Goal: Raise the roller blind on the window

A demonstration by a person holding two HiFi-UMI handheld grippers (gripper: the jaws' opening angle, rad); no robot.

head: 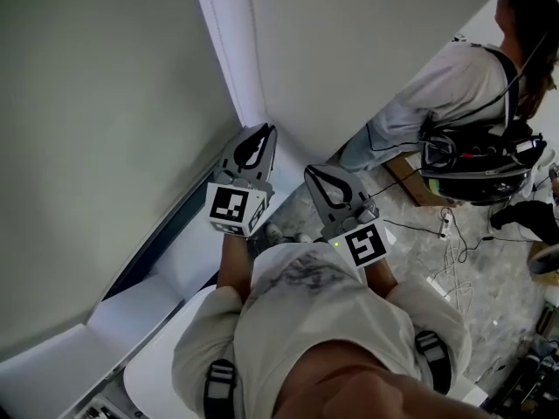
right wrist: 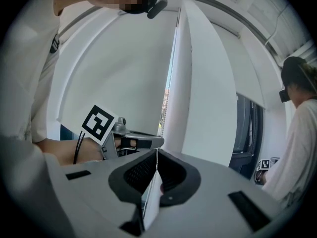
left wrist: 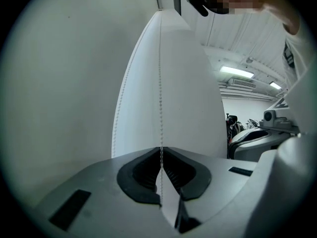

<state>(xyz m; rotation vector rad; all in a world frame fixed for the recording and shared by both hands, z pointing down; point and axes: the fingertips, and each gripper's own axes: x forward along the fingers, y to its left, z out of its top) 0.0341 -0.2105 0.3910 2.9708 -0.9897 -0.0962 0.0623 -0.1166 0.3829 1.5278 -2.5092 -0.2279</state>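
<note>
Person stands at the window with both grippers held out level, side by side, left gripper [head: 255, 147] close to the white post [head: 229, 42] of the window frame, right gripper [head: 321, 182] just beside it

Left gripper jaws are together, clamped on the bead chain [left wrist: 161, 108]. The chain runs straight up from the pinch along the post, and a second strand curves up just to its left

Right gripper jaws are also together, pinching a thin strand of the chain at the tips; the strand goes up in front of the post. The right gripper view shows the left gripper's marker cube [right wrist: 99, 123] off to the left

Roller blind [head: 96, 147] is the big pale sheet left of the post, hanging down and covering the glass. Only a thin sliver of daylight shows between blind edge and post in the right gripper view. Cannot see the blind's bottom edge clearly

White ledge [head: 131, 321] runs under the blind. A second person [head: 454, 77] in a white shirt with strapped-on gear stands to the right, and cables [head: 454, 234] lie on the floor [head: 419, 260] near them
</note>
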